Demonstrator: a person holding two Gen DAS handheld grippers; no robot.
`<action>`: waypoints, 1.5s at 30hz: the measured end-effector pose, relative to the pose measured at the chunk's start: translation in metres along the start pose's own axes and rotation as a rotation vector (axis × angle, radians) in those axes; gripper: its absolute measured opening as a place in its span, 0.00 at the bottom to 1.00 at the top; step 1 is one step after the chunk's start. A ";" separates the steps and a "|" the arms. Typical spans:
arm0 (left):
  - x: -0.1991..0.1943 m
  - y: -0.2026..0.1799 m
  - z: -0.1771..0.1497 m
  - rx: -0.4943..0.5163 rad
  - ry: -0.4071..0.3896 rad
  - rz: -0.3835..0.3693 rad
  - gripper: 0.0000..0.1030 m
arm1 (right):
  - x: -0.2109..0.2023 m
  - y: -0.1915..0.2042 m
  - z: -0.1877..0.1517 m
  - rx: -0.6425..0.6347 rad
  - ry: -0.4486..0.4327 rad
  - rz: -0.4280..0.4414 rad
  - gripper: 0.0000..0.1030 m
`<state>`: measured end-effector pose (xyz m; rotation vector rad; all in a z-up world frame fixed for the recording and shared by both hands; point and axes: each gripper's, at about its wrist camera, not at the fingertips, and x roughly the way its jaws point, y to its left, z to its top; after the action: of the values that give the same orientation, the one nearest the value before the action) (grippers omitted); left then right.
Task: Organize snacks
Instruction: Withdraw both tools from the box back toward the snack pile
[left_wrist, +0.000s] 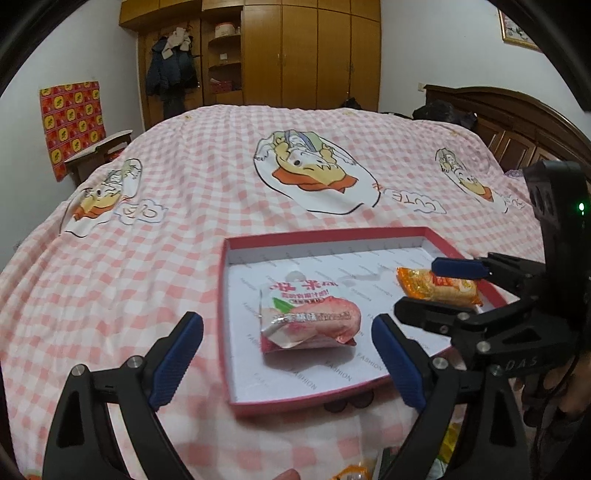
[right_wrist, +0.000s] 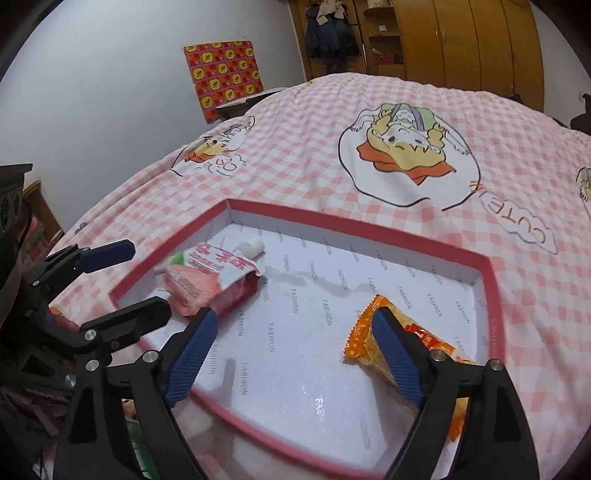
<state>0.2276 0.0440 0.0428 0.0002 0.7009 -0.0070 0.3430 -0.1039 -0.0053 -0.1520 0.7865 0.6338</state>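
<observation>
A shallow red box lid with a white lining (left_wrist: 231, 332) (right_wrist: 493, 295) lies on the bed. A pink peach-drink pouch (left_wrist: 310, 314) (right_wrist: 207, 280) lies in its left part. An orange snack packet (left_wrist: 436, 288) (right_wrist: 413, 343) lies in its right part. My left gripper (left_wrist: 288, 354) is open and empty, hovering in front of the pouch. My right gripper (right_wrist: 295, 350) (left_wrist: 439, 291) is open over the lid; its right finger stands in front of the orange packet, and I cannot tell whether it touches it.
The lid rests on a pink checked bedspread (left_wrist: 184, 229) with cartoon prints. More snack wrappers (left_wrist: 354, 472) show at the bottom edge near me. A wooden wardrobe (left_wrist: 314, 55) and headboard (left_wrist: 509, 122) stand beyond the bed.
</observation>
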 end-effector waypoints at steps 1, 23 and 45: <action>-0.004 0.001 0.000 -0.009 -0.001 -0.002 0.94 | -0.003 0.000 0.001 0.005 -0.002 -0.005 0.86; -0.080 -0.008 -0.004 -0.021 -0.024 -0.035 0.95 | -0.075 0.030 -0.014 0.053 -0.011 -0.004 0.86; -0.107 -0.017 -0.038 0.001 0.015 -0.030 0.95 | -0.104 0.041 -0.057 0.117 0.010 0.007 0.86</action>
<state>0.1210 0.0275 0.0830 -0.0089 0.7163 -0.0362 0.2288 -0.1407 0.0311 -0.0457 0.8320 0.5924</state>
